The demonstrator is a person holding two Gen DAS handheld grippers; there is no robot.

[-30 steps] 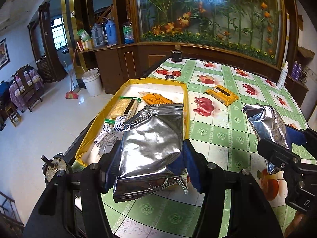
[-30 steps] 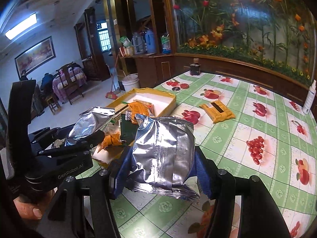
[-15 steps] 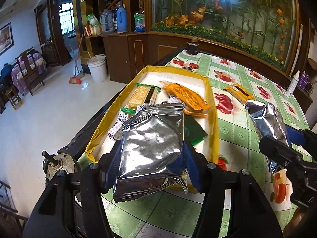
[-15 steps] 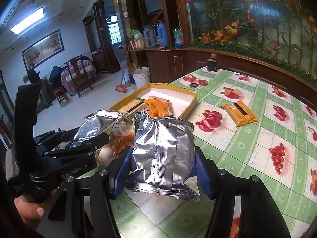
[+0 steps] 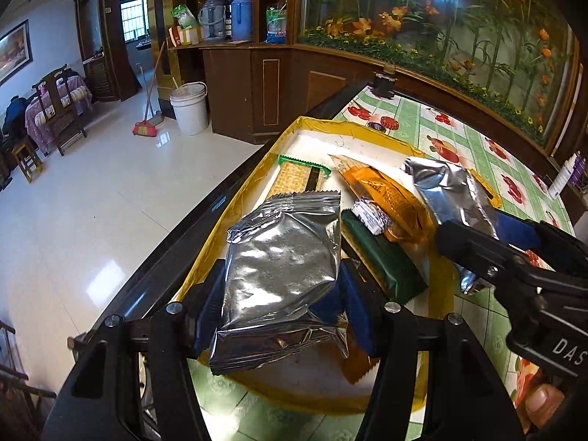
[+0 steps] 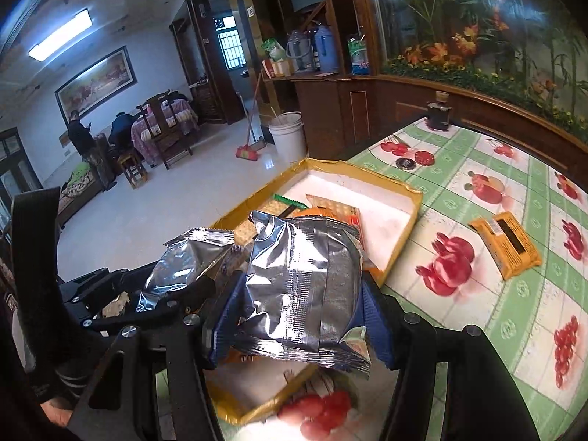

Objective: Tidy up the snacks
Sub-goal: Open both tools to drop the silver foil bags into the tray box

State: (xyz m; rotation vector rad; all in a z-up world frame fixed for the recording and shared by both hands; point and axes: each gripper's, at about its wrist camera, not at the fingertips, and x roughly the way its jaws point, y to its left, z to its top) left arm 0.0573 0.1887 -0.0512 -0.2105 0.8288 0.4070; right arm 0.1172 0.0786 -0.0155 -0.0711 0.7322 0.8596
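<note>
My left gripper (image 5: 283, 305) is shut on a silver foil snack bag (image 5: 279, 272) and holds it over the near end of the yellow tray (image 5: 312, 125). My right gripper (image 6: 301, 316) is shut on a second silver foil bag (image 6: 301, 279), also above the tray's near end (image 6: 400, 246); that bag shows in the left wrist view (image 5: 452, 198) at the right. In the tray lie a cracker pack (image 5: 297, 180), an orange packet (image 5: 382, 191) and a dark green packet (image 5: 386, 261). A yellow snack bar (image 6: 505, 244) lies on the table, right of the tray.
The table has a green and white fruit-print cloth (image 6: 477, 294). A dark jar (image 6: 439, 114) stands at its far edge, and two small round lids (image 6: 415, 160) lie near it. The table's left edge drops to a tiled floor (image 5: 92, 202) with a white bucket (image 5: 189, 108).
Both grippers have moved left over the tray, each still holding its silver bag. The tray's contents now lie right under and ahead of the bags.
</note>
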